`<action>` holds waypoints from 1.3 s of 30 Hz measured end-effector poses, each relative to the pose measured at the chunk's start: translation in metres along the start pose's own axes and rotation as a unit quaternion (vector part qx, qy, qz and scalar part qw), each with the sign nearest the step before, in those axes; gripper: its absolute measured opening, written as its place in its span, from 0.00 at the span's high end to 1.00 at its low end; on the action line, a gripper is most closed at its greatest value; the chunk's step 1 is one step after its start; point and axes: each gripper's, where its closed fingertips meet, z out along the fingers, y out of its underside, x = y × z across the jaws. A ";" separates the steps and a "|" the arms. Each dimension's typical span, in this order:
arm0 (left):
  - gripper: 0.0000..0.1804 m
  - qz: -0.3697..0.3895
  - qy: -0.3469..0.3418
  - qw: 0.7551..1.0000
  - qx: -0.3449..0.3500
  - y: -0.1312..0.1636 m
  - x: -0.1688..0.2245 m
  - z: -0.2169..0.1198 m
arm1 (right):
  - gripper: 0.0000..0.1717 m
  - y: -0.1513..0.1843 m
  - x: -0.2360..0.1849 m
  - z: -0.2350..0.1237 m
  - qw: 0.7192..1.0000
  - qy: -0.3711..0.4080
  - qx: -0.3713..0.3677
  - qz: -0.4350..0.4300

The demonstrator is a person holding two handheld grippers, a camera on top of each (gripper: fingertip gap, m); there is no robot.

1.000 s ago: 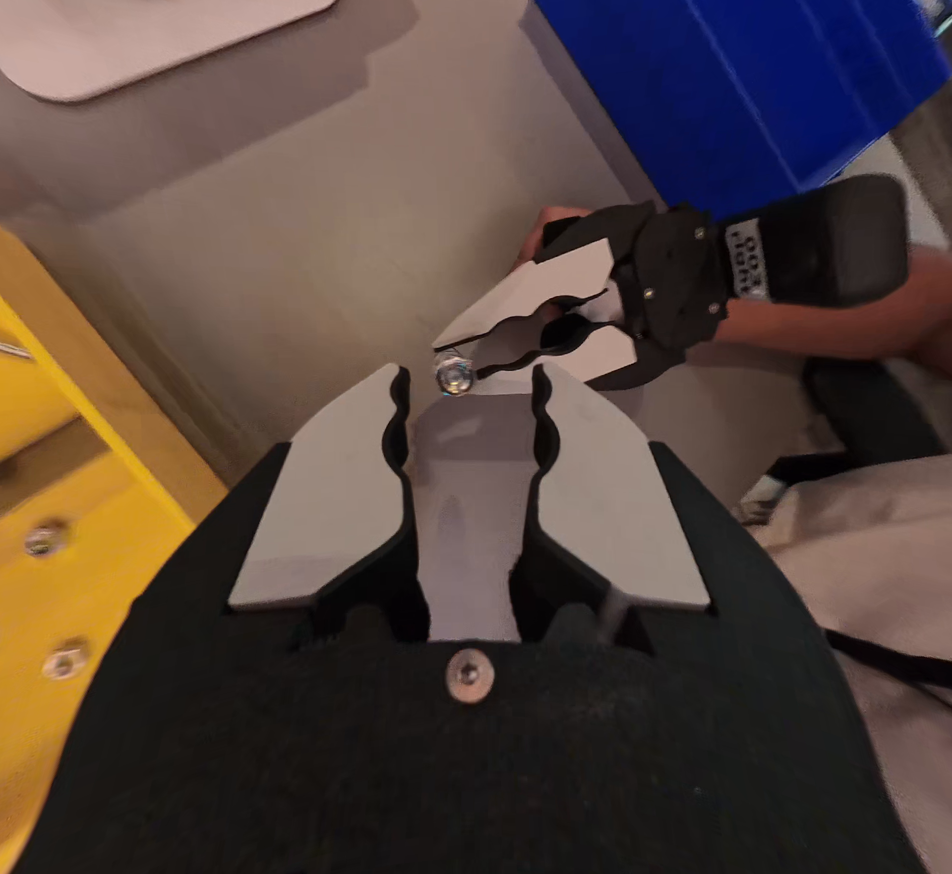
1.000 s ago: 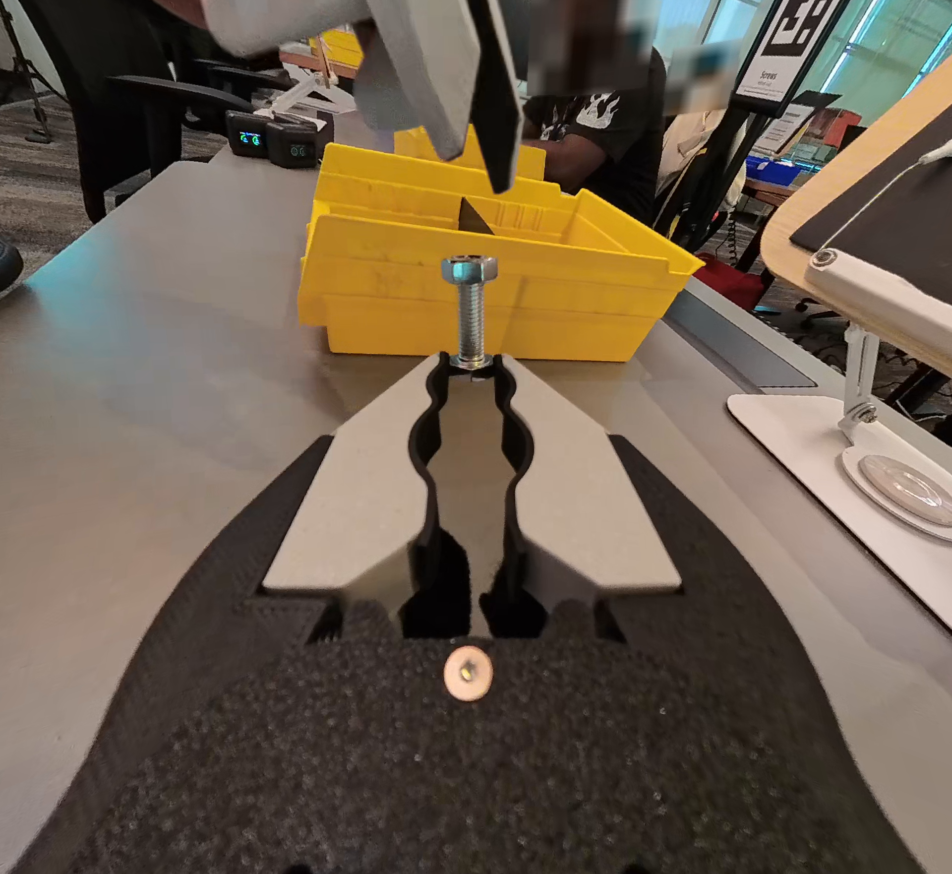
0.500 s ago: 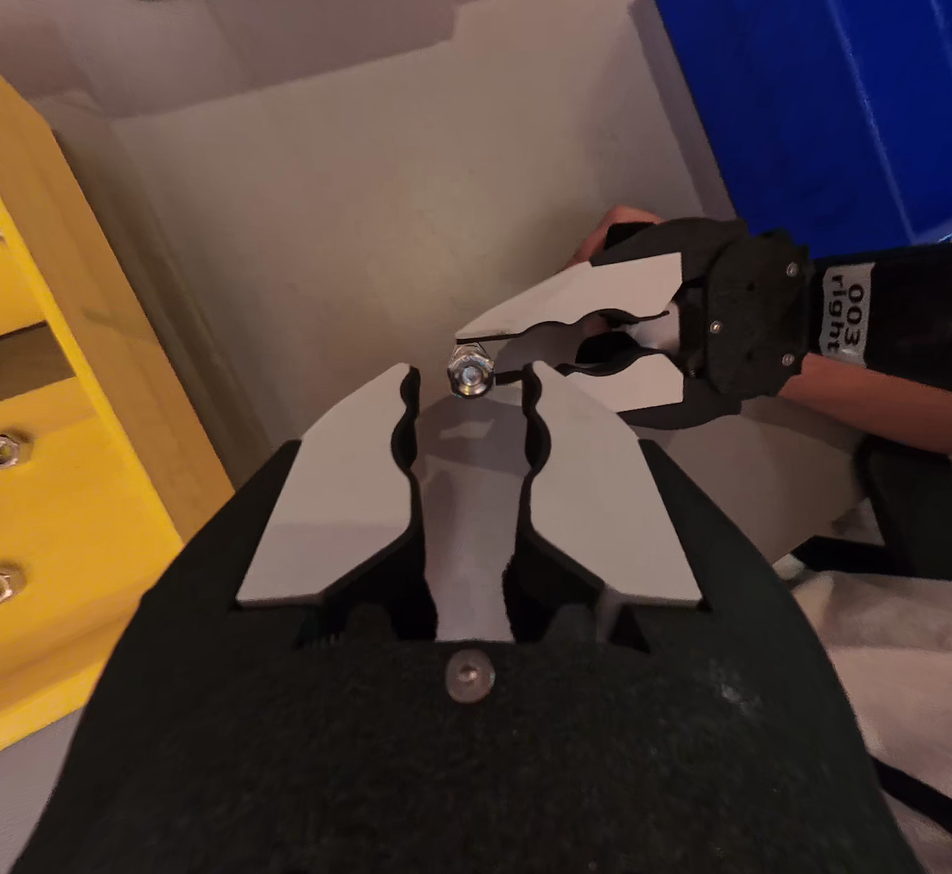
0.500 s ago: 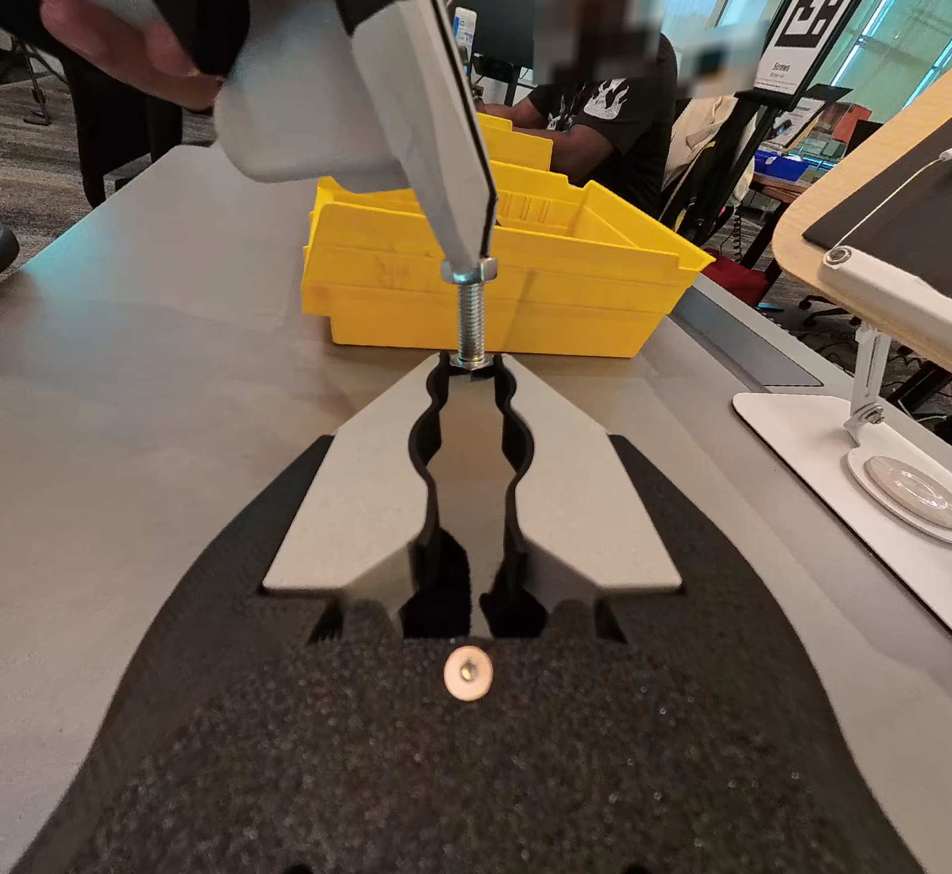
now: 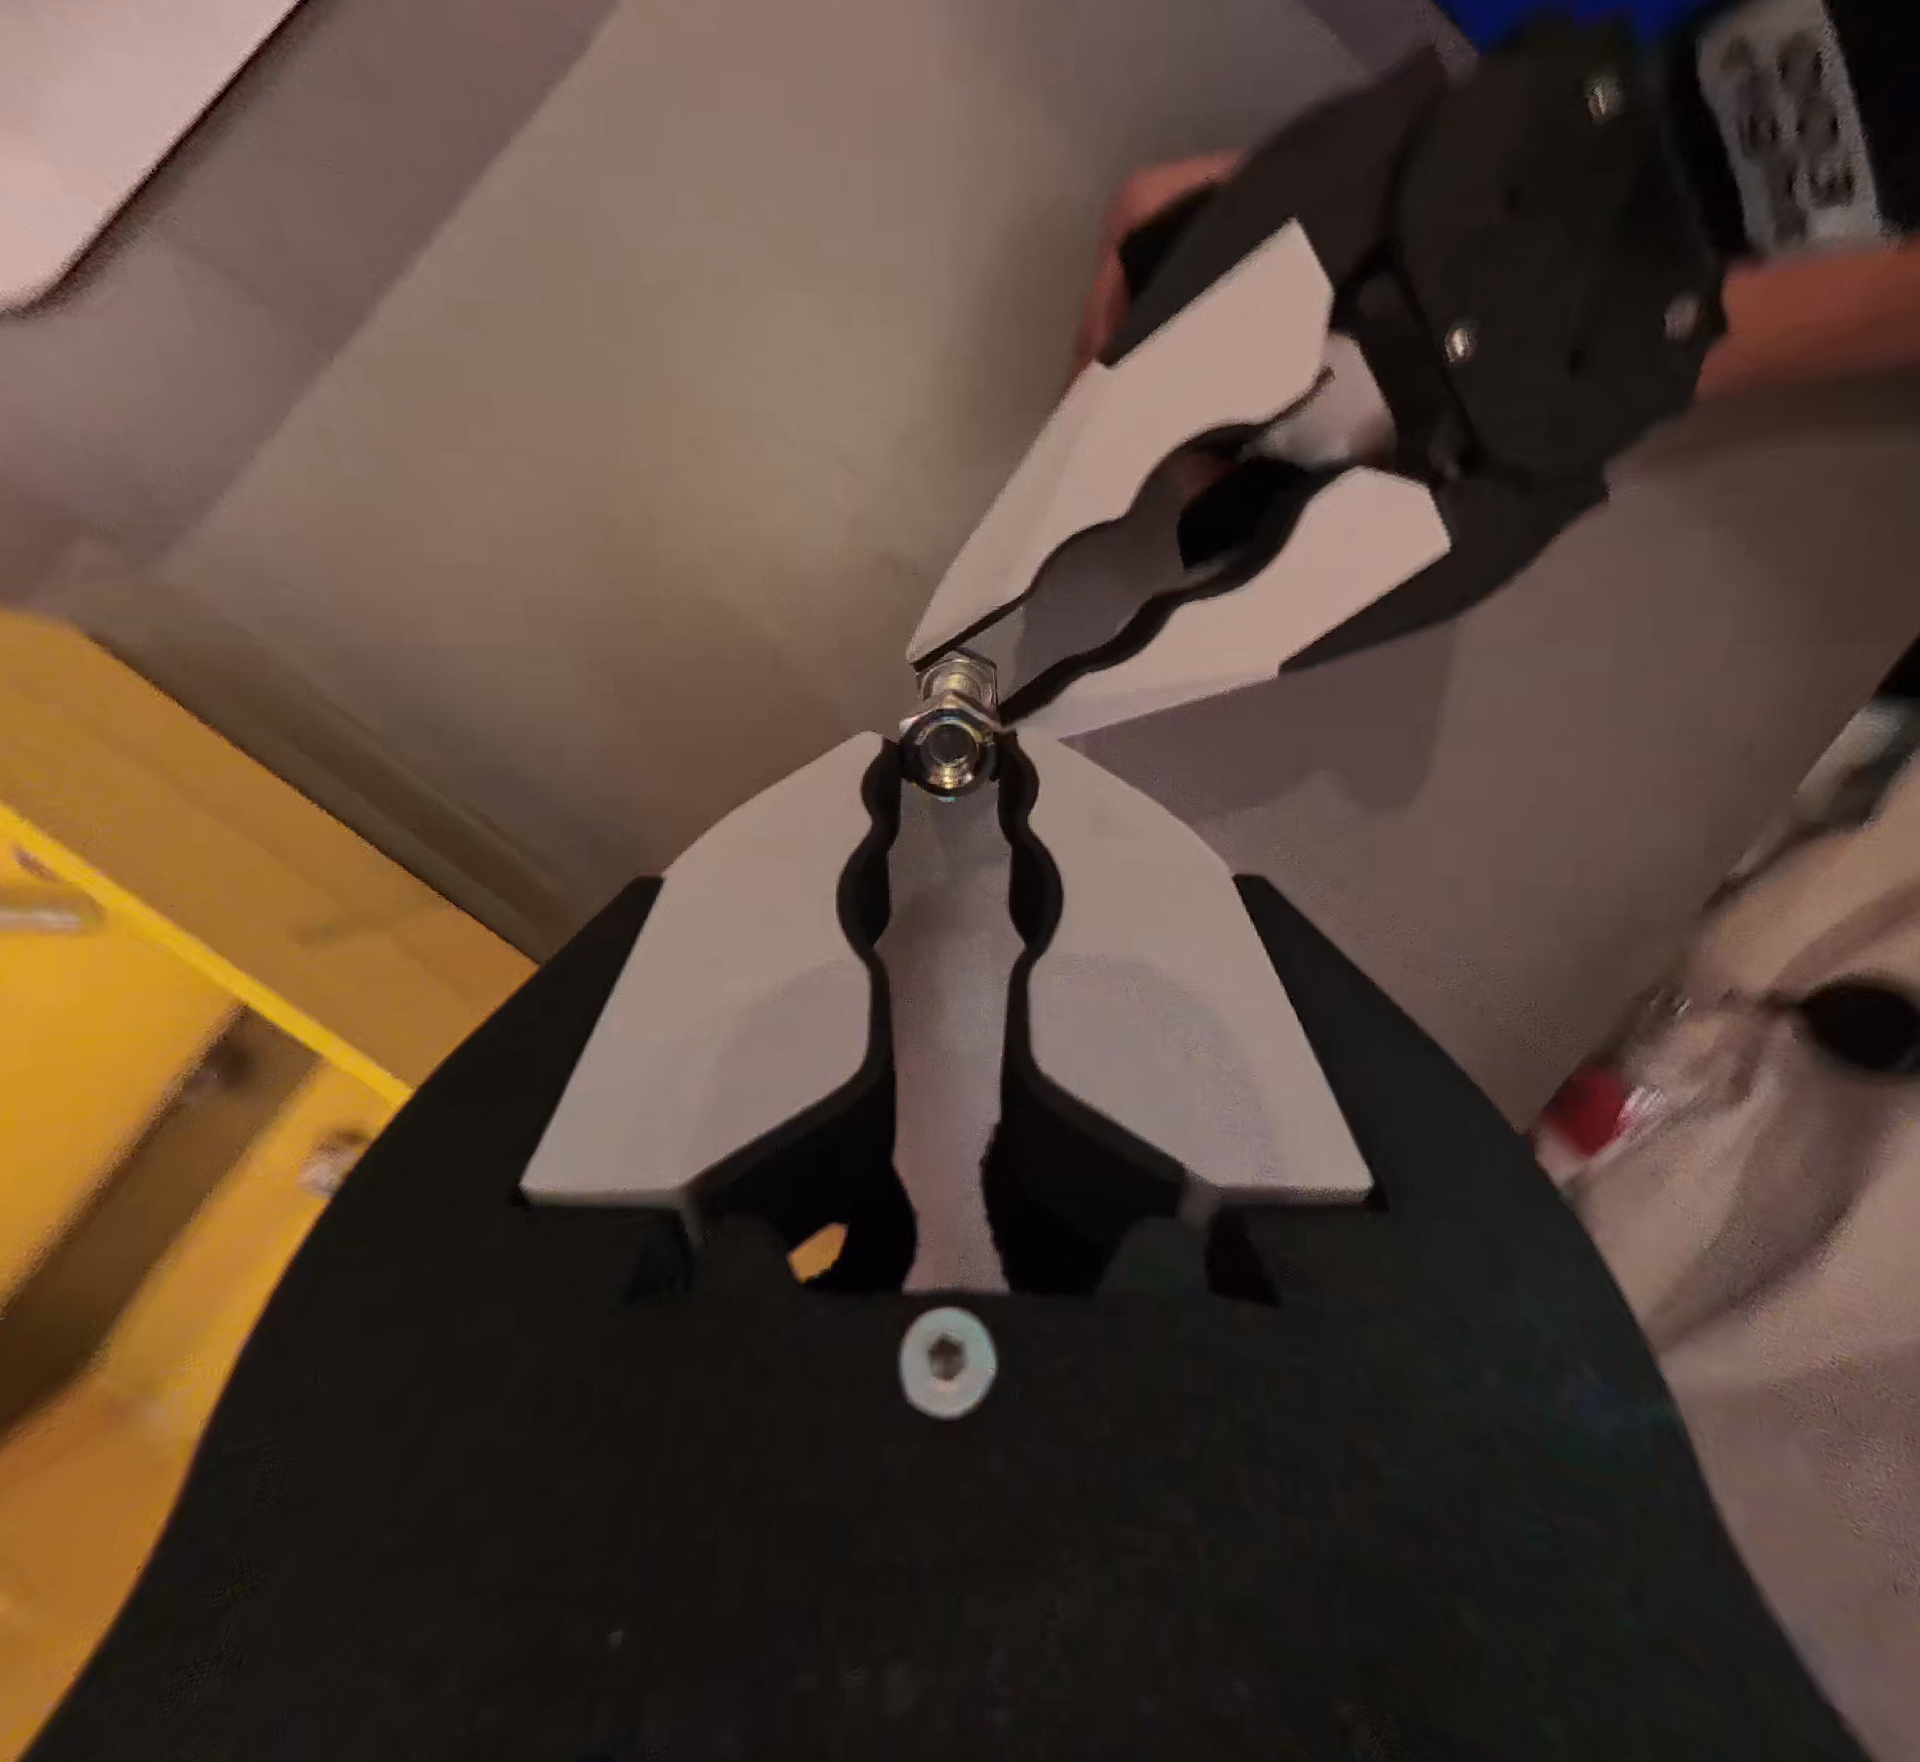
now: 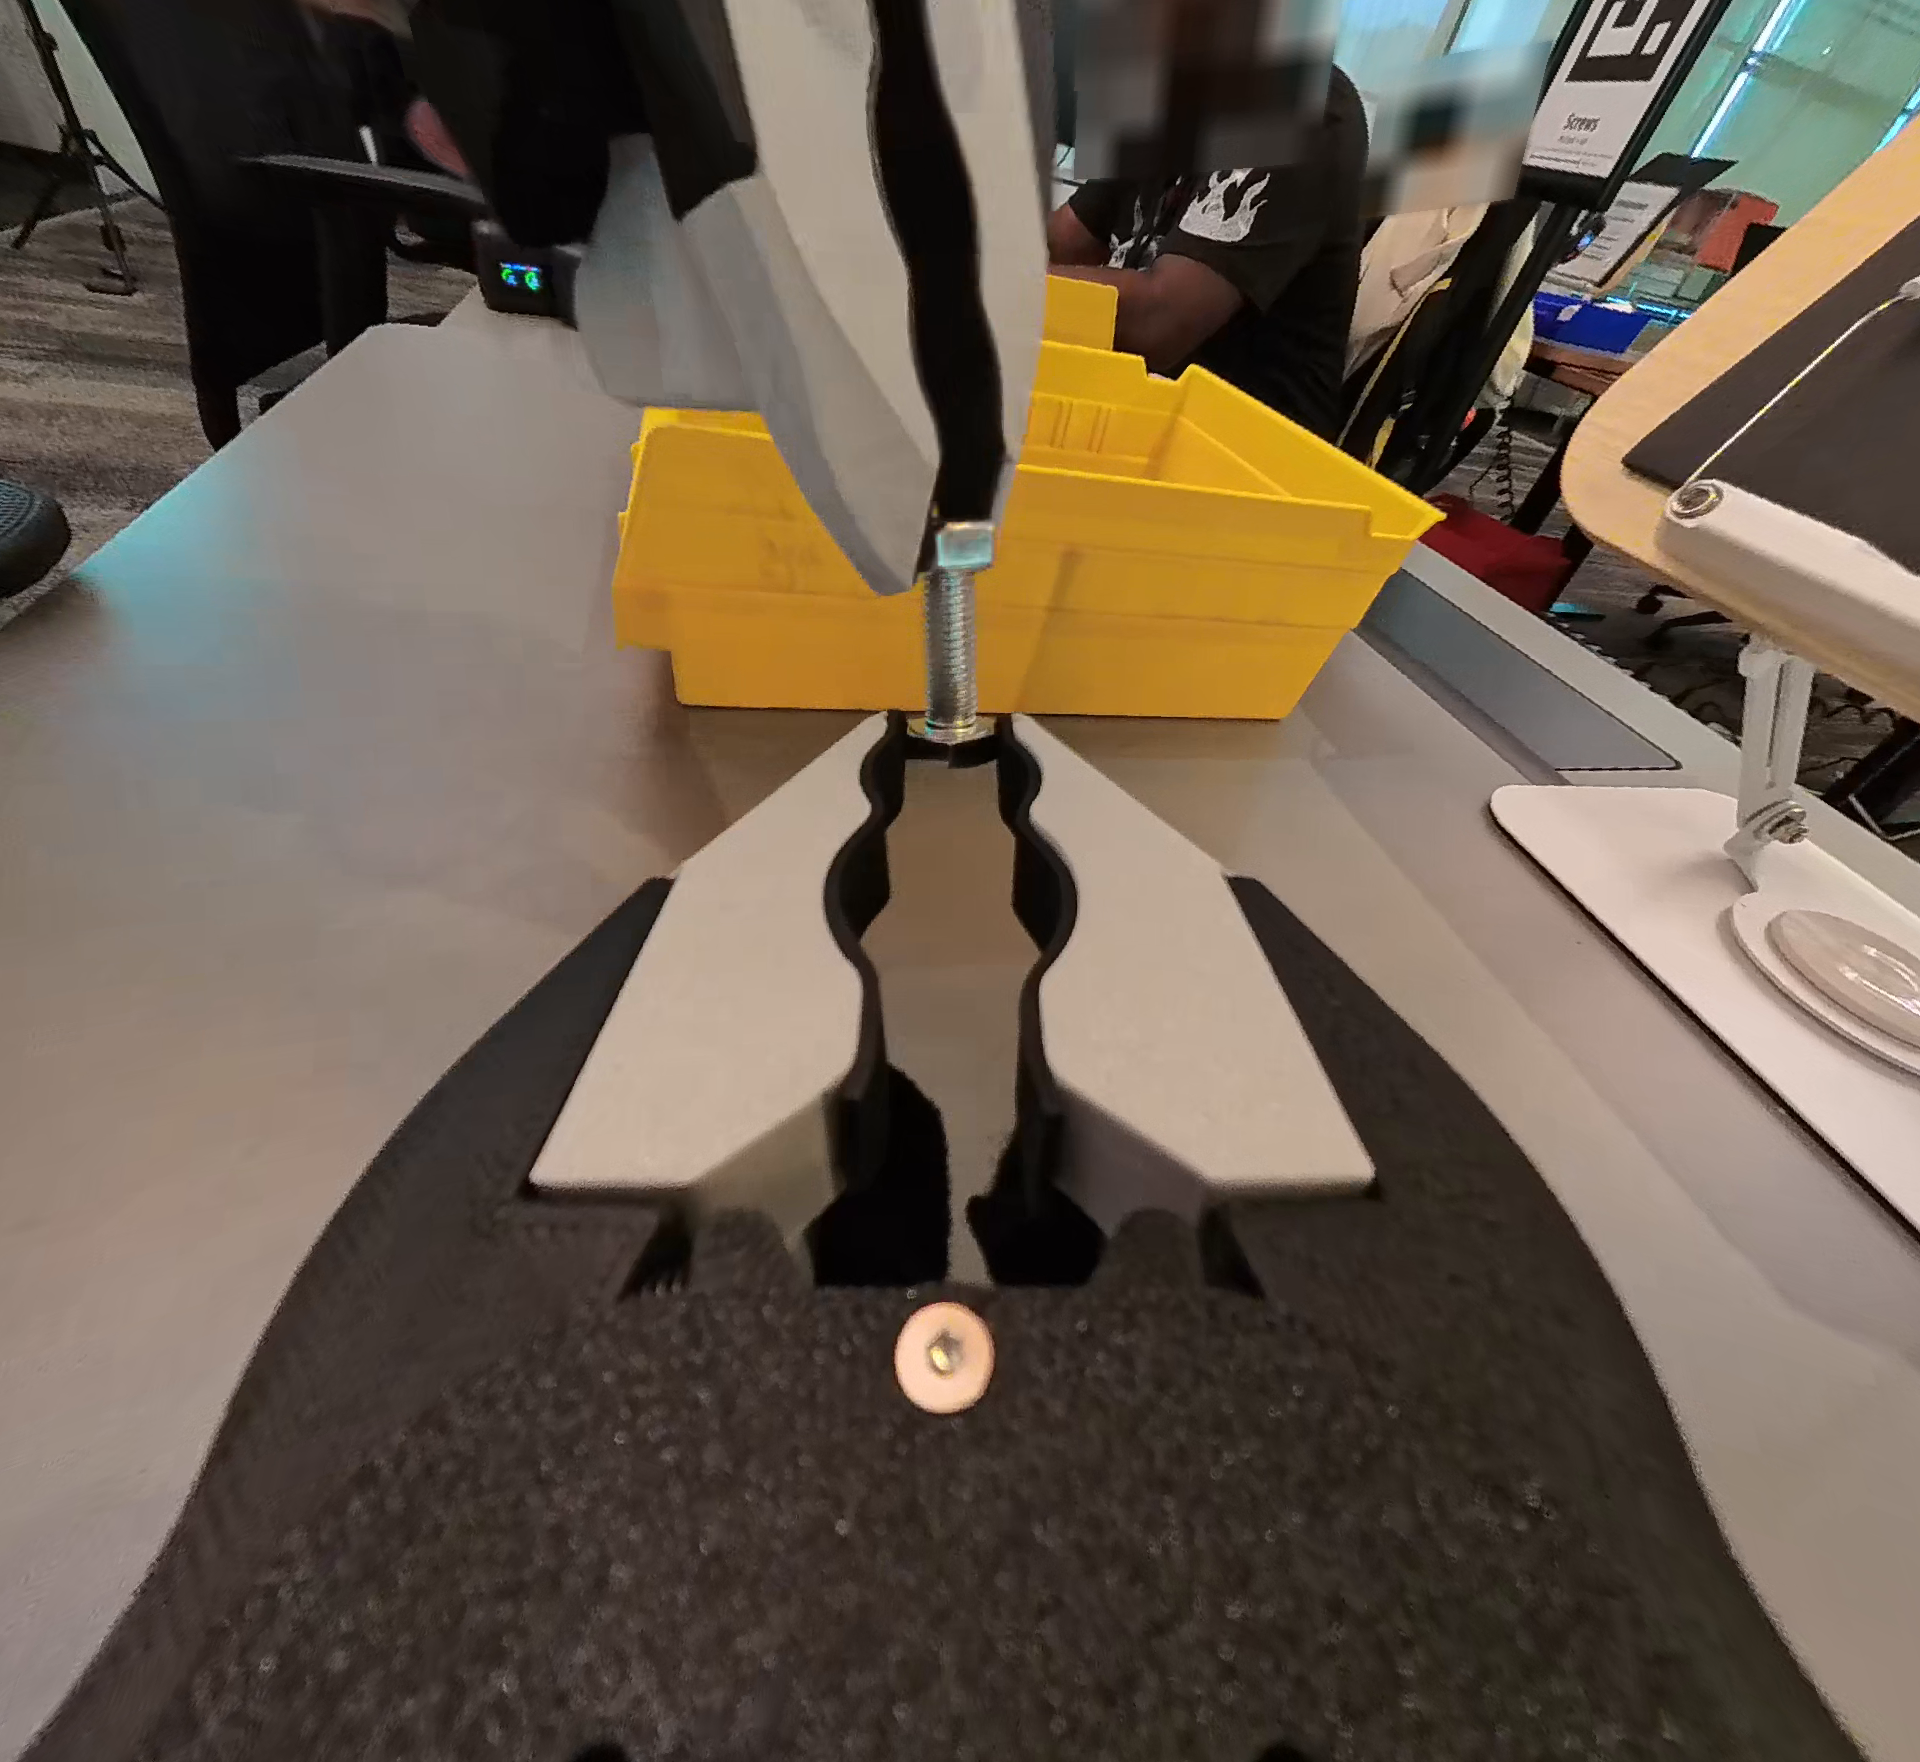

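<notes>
Grey table (image 6: 312,673): a bolt's (image 6: 951,642) head is clamped by the left gripper (image 5: 948,756). Its nut (image 6: 948,730) is gripped by the right gripper (image 6: 948,746); a yellow bin (image 6: 1143,590) sits at 12 o'clock.

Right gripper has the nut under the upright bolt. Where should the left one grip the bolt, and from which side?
The hex head, from above: its flats give the fingers parallel faces, the bolt stands upright, and the right gripper with the nut blocks the bottom. The left gripper sits there now.
</notes>
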 end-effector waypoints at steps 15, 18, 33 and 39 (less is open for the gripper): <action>0.89 0.528 0.047 0.843 -0.093 -0.003 -0.002 0.002 | 0.90 -0.002 0.002 -0.001 1.000 -0.003 0.011 0.015; 0.74 0.513 0.048 0.851 -0.106 -0.002 -0.003 0.004 | 0.90 0.000 0.004 -0.001 1.000 -0.001 0.005 0.019; 0.75 -0.056 -0.064 0.978 0.192 -0.035 -0.001 -0.025 | 0.90 0.004 0.010 0.000 0.999 0.014 -0.006 0.028; 0.79 -0.186 -0.105 0.953 0.216 -0.020 0.004 -0.003 | 0.90 0.005 0.010 0.001 1.000 0.014 -0.010 0.025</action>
